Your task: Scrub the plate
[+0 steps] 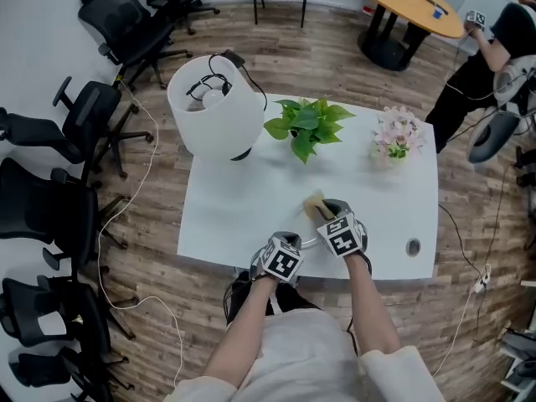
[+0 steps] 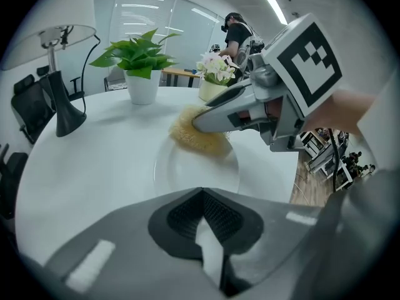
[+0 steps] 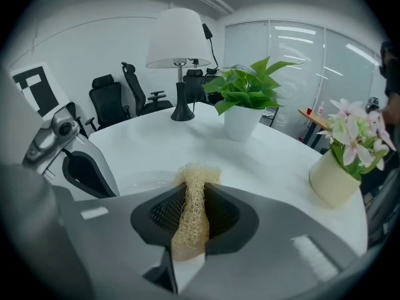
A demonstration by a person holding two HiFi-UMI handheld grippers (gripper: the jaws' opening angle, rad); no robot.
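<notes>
Left gripper: clamped down on the near rim of the plate, with a sliver of white edge squeezed between the dark pads.
Right gripper: jaws pinched tight on the loofah scrubber, straw-coloured mesh bulging out past the tips.
Plate: white, flat on the white table right at the near edge, in front of the person and between the two grippers.
Loofah scrubber: down on the far part of the plate and touching it, with the right gripper angling in over it from the right.
Table: white and rectangular, on a wood floor.
Lamp: big white shade on a black base, far left on the table.
Potted plant: green leaves in a white pot at the far middle of the table, well apart from the plate.
Flowers: pale pink in a cream vase, far right on the table.
Cable: white, looping over the floor just left of the table.
Office chairs: black, bunched along the left side of the room.
Round table: wooden top, far right in the room.
Other person: dark top, standing past the table at the far right.
</notes>
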